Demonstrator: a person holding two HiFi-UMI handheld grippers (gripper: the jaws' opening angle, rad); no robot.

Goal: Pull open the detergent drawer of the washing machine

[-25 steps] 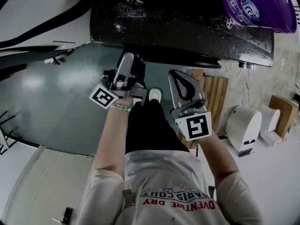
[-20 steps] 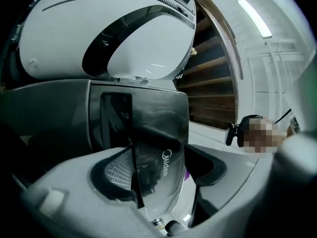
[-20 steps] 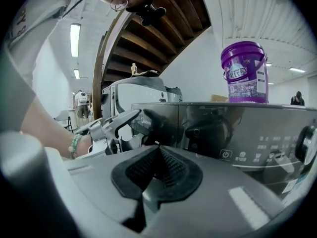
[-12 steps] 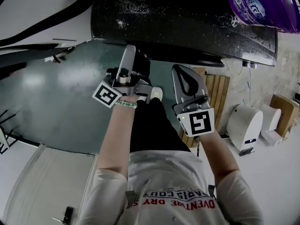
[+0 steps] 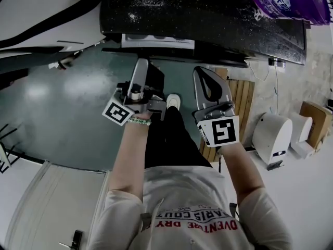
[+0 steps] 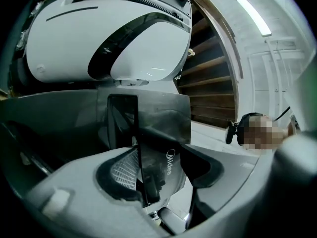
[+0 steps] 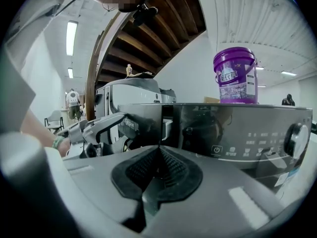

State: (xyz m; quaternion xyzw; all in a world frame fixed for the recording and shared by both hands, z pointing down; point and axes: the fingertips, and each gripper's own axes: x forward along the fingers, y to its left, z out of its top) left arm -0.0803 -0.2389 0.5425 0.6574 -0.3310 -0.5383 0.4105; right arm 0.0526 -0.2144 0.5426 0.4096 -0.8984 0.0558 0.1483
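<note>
Teal-green floor underfoot. The dark, glossy washing machine fills the 12 o'clock edge of the head view, with a purple bucket sitting on top of it out at 1 o'clock. Some wooden slats lean by the wall at about 3 o'clock.

The detergent drawer is at 12 o'clock, sticking a little way out of the machine's front, so you can see its pale top from above.

The left gripper points straight at it. In the left gripper view its fingers are closed down on the drawer's dark front panel, the one with the brand logo. The thin edge of the panel stands upright between the two pads, so that left gripper has a proper pinch on it.

The right gripper is just beside the left, toward 3 o'clock, and isn't touching the machine. In its own view the right gripper has its pads pressed together with nothing between them. That view looks at the control panel. The drawer gap is dead centre, the bucket is at 1 o'clock, and the left gripper is over at 9 o'clock.
</note>
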